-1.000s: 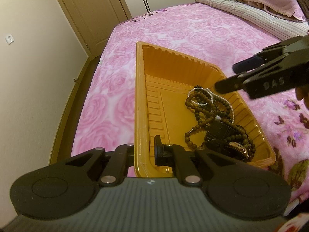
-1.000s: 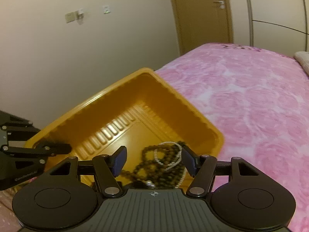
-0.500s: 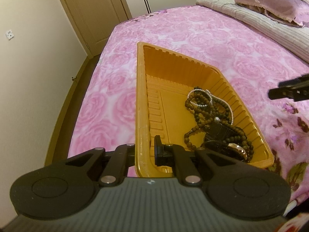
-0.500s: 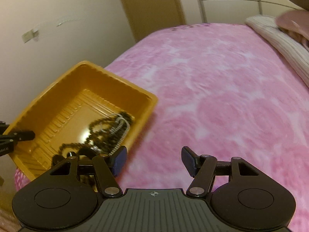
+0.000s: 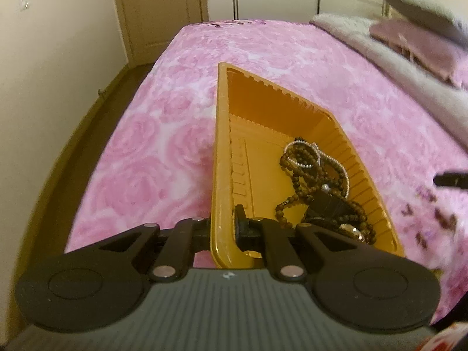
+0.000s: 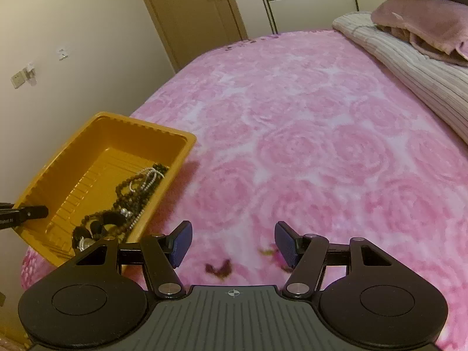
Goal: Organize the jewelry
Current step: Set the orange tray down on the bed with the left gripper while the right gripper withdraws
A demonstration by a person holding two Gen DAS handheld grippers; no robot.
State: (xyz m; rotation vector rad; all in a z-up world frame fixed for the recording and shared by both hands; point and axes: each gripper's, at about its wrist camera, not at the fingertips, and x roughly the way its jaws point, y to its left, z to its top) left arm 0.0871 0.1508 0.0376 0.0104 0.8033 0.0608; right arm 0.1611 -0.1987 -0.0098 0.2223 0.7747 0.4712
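An orange plastic tray (image 5: 222, 134) lies on the pink bed. My left gripper (image 5: 223, 228) is shut on the tray's near left rim, one finger outside and one inside. In the tray lie dark bead necklaces (image 5: 307, 172), a thin pearl strand (image 5: 304, 153) and a watch (image 5: 349, 229). In the right wrist view the tray (image 6: 96, 146) is at the left with the beads (image 6: 131, 193) inside, and the left gripper's finger (image 6: 23, 213) shows at its rim. My right gripper (image 6: 234, 242) is open and empty above the bedspread, right of the tray.
The pink rose-print bedspread (image 6: 321, 146) covers the bed. A striped blanket (image 6: 409, 67) and a mauve pillow (image 6: 424, 23) lie at the far right. The bed's left edge drops to a floor strip by the wall (image 5: 44, 87). A door (image 6: 193, 8) stands beyond.
My right gripper has pulled out from above the tray and swung right over the bedspread, still open. My left gripper keeps its hold on the tray rim; the tray has turned slightly.
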